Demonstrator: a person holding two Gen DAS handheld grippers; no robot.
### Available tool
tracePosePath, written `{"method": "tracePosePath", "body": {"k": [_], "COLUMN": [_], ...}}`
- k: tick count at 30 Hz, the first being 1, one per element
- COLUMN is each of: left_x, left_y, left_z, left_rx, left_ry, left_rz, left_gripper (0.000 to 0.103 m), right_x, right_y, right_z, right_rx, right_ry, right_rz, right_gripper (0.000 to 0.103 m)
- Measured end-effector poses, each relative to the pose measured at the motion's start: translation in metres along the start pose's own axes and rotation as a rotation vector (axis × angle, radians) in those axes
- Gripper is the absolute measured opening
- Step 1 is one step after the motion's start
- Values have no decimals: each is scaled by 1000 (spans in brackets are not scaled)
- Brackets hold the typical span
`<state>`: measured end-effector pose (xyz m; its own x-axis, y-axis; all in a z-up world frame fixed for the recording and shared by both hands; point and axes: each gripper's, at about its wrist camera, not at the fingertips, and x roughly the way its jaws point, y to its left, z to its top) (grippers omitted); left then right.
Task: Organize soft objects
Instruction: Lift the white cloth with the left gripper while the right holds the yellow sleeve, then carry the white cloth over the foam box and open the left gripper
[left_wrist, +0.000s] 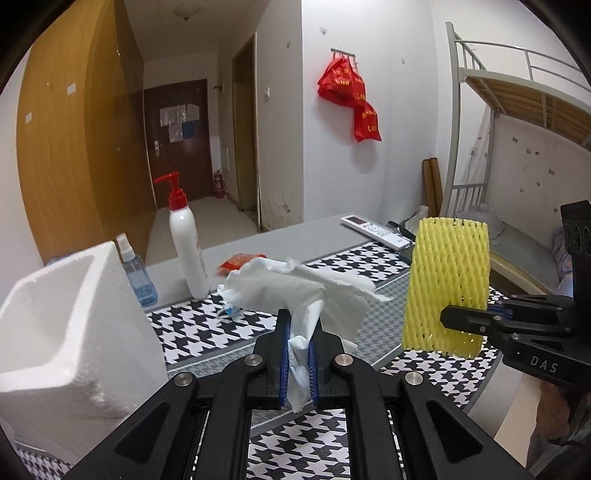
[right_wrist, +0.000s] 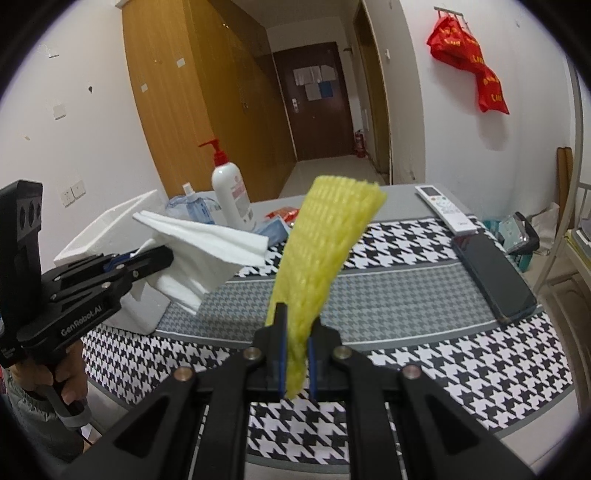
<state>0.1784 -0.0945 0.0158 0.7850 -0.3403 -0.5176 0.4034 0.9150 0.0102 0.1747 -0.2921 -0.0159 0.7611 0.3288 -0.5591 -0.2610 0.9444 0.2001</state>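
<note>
My left gripper (left_wrist: 298, 343) is shut on a white tissue (left_wrist: 295, 288) and holds it above the houndstooth mat (left_wrist: 207, 325). It also shows in the right wrist view (right_wrist: 162, 258) with the tissue (right_wrist: 207, 251) spread out. My right gripper (right_wrist: 295, 343) is shut on a yellow foam net sleeve (right_wrist: 325, 251), held upright above the mat. In the left wrist view the right gripper (left_wrist: 448, 317) pinches the sleeve (left_wrist: 447, 280) at the right. A white foam box (left_wrist: 62, 321) stands open at the left, beside the left gripper.
A white pump bottle (left_wrist: 186, 236) and a blue spray bottle (left_wrist: 138, 273) stand behind the box. A red packet (left_wrist: 236, 262) lies near them. A remote (right_wrist: 445, 208) and a dark phone (right_wrist: 491, 277) lie at the mat's right. A bunk bed (left_wrist: 517, 110) stands far right.
</note>
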Motion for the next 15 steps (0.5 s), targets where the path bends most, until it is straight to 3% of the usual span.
{"method": "tracePosePath", "body": {"k": [15], "left_x": [-32], "left_y": [22], "left_z": [12], "left_rx": [-4], "left_ry": [-82], "left_rz": [15], "left_gripper": [9], "right_x": [-10], "right_y": [31], "right_z": [12], "right_rx": [-40], "right_ry": [-52], "right_rz": [-1], "right_gripper": [12]}}
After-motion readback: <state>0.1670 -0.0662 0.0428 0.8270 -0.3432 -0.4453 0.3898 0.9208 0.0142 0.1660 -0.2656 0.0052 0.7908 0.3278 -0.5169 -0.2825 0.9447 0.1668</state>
